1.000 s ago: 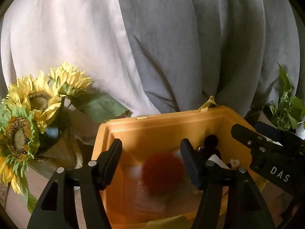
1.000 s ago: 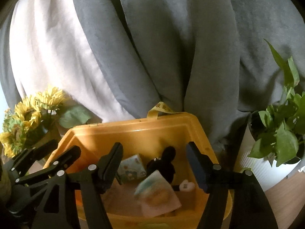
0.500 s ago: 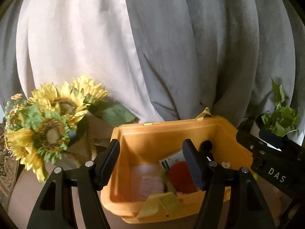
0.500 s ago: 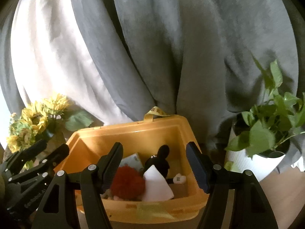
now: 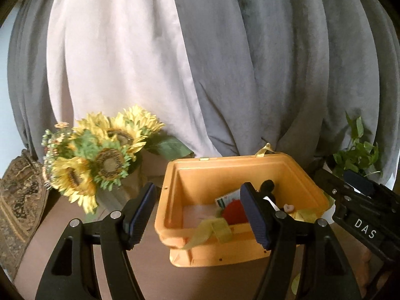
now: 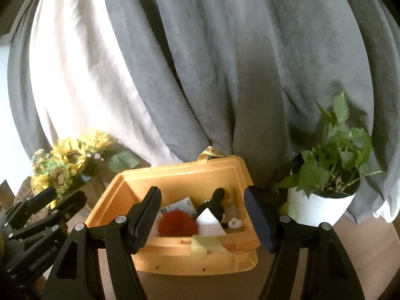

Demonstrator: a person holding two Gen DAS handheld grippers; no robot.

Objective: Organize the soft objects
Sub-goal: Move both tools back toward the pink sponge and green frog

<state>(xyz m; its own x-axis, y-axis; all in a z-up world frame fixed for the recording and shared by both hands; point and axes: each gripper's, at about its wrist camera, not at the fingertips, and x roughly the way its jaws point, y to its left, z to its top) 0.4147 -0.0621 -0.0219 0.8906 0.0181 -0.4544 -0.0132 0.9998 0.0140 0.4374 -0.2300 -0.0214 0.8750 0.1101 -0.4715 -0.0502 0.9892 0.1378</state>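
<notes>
Meanwhile the orange bin (image 5: 200, 172) sits on the brown counter (image 5: 220, 282) before grey curtains (image 5: 287, 75), holding a red pom-pom (image 6: 176, 223), a black plush (image 6: 216, 203), a white wedge (image 6: 208, 223) and a small packet (image 6: 180, 206). Left gripper (image 5: 197, 215) has just been opening, its fingers (image 5: 140, 212) spread with nothing pinched; right gripper (image 6: 202, 218) likewise spread and empty. Sunflowers (image 5: 100, 155) stand left of the bin, a potted plant (image 6: 330, 165) right.
</notes>
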